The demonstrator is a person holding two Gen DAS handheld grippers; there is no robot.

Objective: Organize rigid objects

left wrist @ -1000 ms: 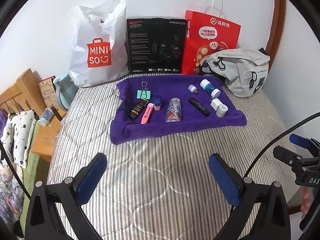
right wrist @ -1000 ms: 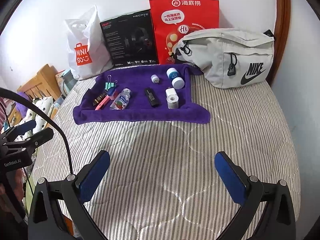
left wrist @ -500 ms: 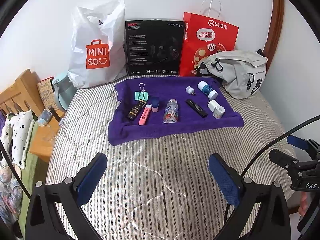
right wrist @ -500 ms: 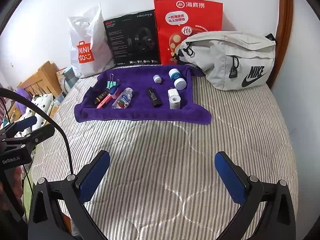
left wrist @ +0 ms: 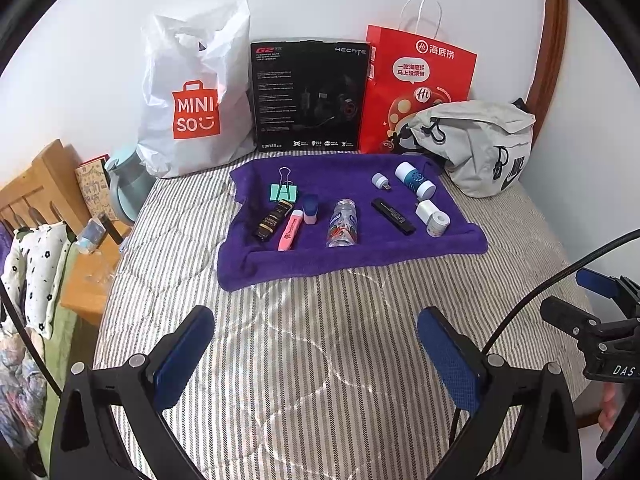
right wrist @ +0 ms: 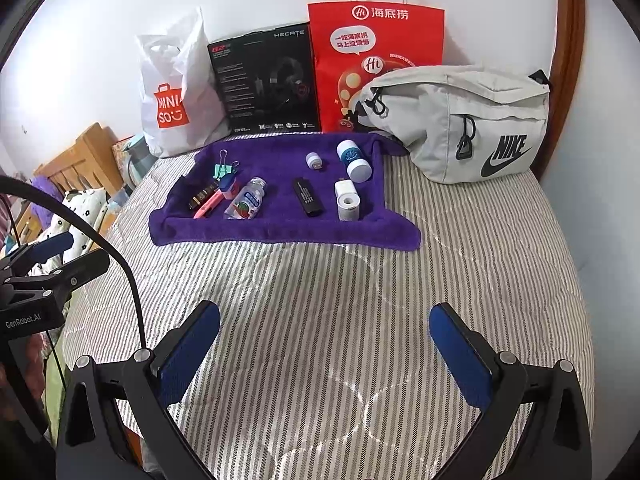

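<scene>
A purple towel (left wrist: 400, 252) (right wrist: 280, 148) lies on the striped bed and carries several small items. Among them are a green binder clip (left wrist: 285, 191), a black-and-gold tube (left wrist: 273, 220), a pink highlighter (left wrist: 291, 230), a clear bottle (left wrist: 343, 229) (right wrist: 247, 199), a black stick (left wrist: 393, 216) (right wrist: 307, 196) and a white tape roll (left wrist: 436, 221) (right wrist: 348, 202). My left gripper (left wrist: 316, 340) hangs open over bare bedding well short of the towel. My right gripper (right wrist: 325, 338) is open too, equally far back and empty.
Against the wall stand a white Miniso bag (left wrist: 192, 108), a black headset box (left wrist: 310, 96) and a red paper bag (left wrist: 416, 80). A grey Nike waist bag (right wrist: 460, 120) lies at the towel's right. A wooden bedside table (left wrist: 86, 280) sits to the left of the bed.
Both grippers have drifted slightly back and the views have shifted a little; the towel and its items lie as before. Both stay open.
</scene>
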